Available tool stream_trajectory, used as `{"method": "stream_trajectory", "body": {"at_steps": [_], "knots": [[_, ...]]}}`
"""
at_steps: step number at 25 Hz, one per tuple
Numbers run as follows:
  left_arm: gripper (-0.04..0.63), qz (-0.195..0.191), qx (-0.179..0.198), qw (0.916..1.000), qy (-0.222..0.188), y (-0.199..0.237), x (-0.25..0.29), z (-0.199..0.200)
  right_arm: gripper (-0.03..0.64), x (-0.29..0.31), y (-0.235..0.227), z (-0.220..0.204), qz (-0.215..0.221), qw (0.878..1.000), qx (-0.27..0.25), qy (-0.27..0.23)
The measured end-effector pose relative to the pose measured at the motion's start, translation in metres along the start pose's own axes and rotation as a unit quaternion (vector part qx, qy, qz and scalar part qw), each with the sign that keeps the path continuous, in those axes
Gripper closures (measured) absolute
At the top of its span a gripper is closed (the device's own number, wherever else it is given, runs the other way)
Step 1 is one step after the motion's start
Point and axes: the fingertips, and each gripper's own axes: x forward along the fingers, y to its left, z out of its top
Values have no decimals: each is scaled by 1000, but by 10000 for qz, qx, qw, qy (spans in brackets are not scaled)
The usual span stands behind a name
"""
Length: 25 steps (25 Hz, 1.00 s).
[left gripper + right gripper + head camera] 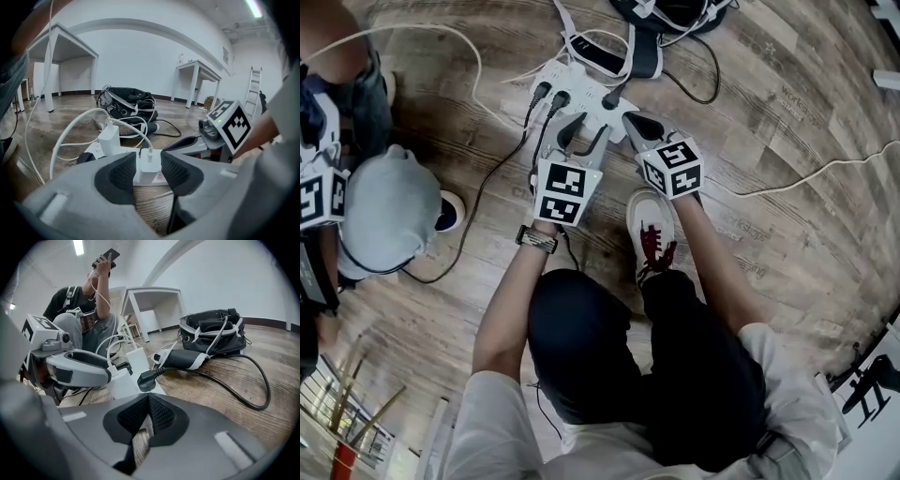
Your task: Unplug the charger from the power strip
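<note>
Low on the wooden floor, the white power strip lies at about 12 o'clock from the kneeling person's knee in the head view, with both grippers reaching onto it. The left gripper comes in from 6 o'clock. In its own view its two dark pads sit narrow and closed against the sides of a small white charger, which stands plugged upright in the strip's near end. A white cable loops from the charger's top toward 10 o'clock. A taller white adapter stands in the strip just behind, at 10 o'clock from the charger. The right gripper has its jaws fully together and empty, tips over the strip's end at 3 o'clock from the left one. A black plug sits just beyond those tips. A black bag lies farther off at 12 o'clock.
</note>
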Motion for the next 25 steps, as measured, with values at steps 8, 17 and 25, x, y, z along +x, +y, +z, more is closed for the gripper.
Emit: {"method": "stream_trajectory", "body": {"at_steps": [8,17,25], "knots": [[434,95,-139,9996,232,-3,16,-11,614,0,0,-1,-49,10000,-27,-18],[445,91,-111,9995,290,0,24,-14,614,-1,1,-1,-13,10000,-4,-41],[445,189,1,9993,336,2,29,-15,615,0,2,0,-56,9999,-52,-76]]}}
